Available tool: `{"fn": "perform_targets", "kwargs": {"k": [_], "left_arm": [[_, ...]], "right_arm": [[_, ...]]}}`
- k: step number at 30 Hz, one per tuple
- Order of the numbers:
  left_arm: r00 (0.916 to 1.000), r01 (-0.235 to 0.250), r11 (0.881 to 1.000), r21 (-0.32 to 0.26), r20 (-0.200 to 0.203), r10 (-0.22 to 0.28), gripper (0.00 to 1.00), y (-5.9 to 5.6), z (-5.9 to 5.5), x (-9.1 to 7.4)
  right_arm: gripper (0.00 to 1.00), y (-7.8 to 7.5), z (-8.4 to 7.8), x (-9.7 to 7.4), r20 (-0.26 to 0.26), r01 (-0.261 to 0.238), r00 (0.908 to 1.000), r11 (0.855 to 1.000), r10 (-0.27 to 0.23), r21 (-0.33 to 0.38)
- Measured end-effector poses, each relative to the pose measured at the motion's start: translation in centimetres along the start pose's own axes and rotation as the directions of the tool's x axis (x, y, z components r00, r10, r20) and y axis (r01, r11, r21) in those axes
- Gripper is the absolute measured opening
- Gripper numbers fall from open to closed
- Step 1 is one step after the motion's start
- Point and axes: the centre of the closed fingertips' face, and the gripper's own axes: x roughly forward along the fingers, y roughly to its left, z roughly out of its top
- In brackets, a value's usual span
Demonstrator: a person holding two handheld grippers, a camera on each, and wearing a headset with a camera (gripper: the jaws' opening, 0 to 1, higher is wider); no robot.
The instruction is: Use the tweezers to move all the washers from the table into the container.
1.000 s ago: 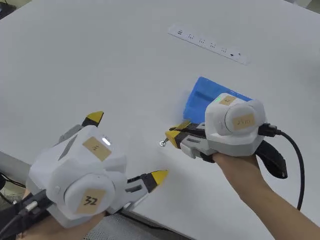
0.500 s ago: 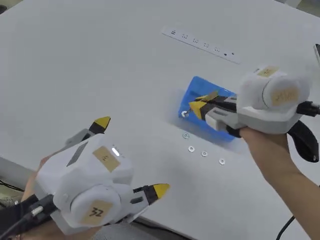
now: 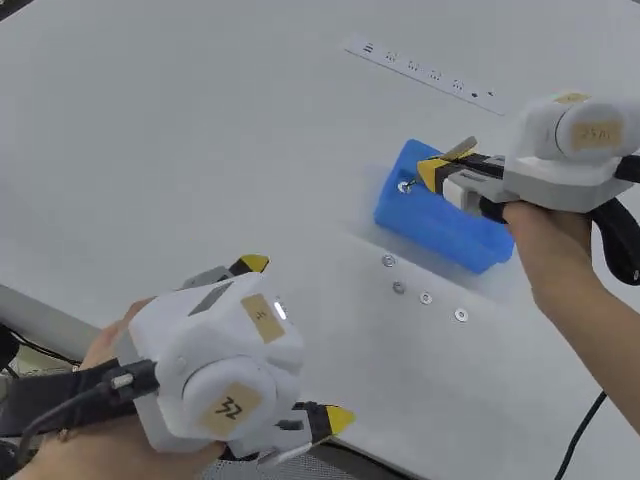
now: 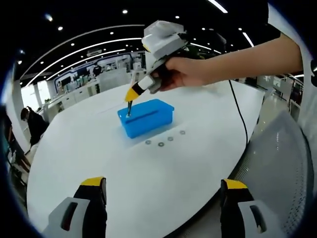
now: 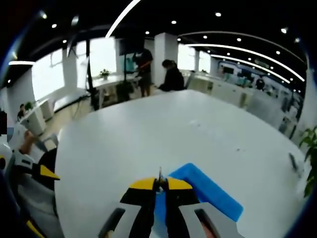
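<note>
The white table point(image 3: 200, 150) carries the blue container point(image 3: 445, 228) on its right side. The left gripper point(image 4: 163, 184) hovers near, spread wide and empty. The right gripper point(image 3: 446, 161) is clamped on the tweezers point(image 4: 129, 108), whose long axis slants down into the container, and a washer point(image 3: 404, 186) seems pinched at their tip. Four washers point(image 3: 399, 287) lie flat in a left-to-right row just near of the container. They are likely light, hard and slippery, so best nipped across the rim
</note>
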Motion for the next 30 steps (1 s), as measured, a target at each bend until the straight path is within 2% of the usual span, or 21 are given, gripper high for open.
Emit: {"fn": "perform_targets", "kwargs": {"k": [2,3,5,8,12,14,17,23,24,25,26,30], "left_arm": [[1.0000,0.007,1.000,0.007,0.001,-0.007,0.96,-0.1,0.0,0.1],[0.9998,0.014,1.000,0.008,-0.011,-0.014,0.94,-0.3,-0.2,0.2],[0.9992,0.022,1.000,0.002,-0.032,-0.022,0.96,-0.4,-0.6,0.4],[0.9987,0.027,1.000,-0.002,-0.043,-0.027,0.99,-0.5,-0.8,0.6],[0.9979,0.015,0.998,0.054,-0.064,-0.011,0.99,-0.7,-1.2,0.8],[0.9963,0.007,0.997,0.077,-0.086,0.000,0.99,-0.6,-1.7,0.9],[0.9954,0.004,0.996,0.093,-0.095,0.005,0.99,-0.7,-1.8,1.0],[0.9946,0.011,0.996,0.087,-0.104,-0.002,0.99,-0.7,-2.0,1.0],[0.9939,0.015,0.996,0.088,-0.110,-0.006,0.99,-0.8,-2.1,1.1],[0.9930,0.022,0.996,0.089,-0.117,-0.012,0.99,-0.9,-2.3,1.1],[0.9927,0.025,0.996,0.088,-0.120,-0.014,0.99,-1.0,-2.3,1.1],[0.9899,0.024,0.996,0.089,-0.141,-0.011,0.99,-1.0,-2.7,1.2]], "right_arm": [[0.03,-0.3,-0.3,0.3,-0.010,0.004,0.9999,1.000,-0.004,0.004],[0.03,-0.3,-0.6,0.4,-0.018,0.006,0.9998,1.000,-0.006,0.004],[0.03,-0.4,-1.2,1.2,-0.031,0.001,0.9995,1.000,0.000,0.008],[0.03,-0.5,-1.7,1.6,-0.056,-0.006,0.9984,1.000,0.006,0.000],[0.03,-0.1,-2.8,2.6,-0.071,-0.035,0.9969,0.999,0.035,-0.005],[0.03,-0.2,-3.6,3.2,-0.098,-0.033,0.9947,0.999,0.031,-0.014],[0.03,-0.1,-3.7,3.6,-0.104,-0.034,0.9941,0.999,0.032,-0.018],[0.03,0.1,-4.9,4.0,-0.149,-0.032,0.9886,0.996,0.019,-0.087],[0.03,0.6,-5.1,4.2,-0.161,-0.041,0.9866,0.994,0.024,-0.101],[0.03,0.7,-4.6,4.2,-0.129,-0.038,0.9914,0.993,0.024,-0.108],[0.03,0.5,-5.0,4.1,-0.150,-0.039,0.9884,0.994,0.023,-0.104],[0.03,0.2,-4.8,4.1,-0.142,-0.034,0.9897,0.995,0.021,-0.095]]}}
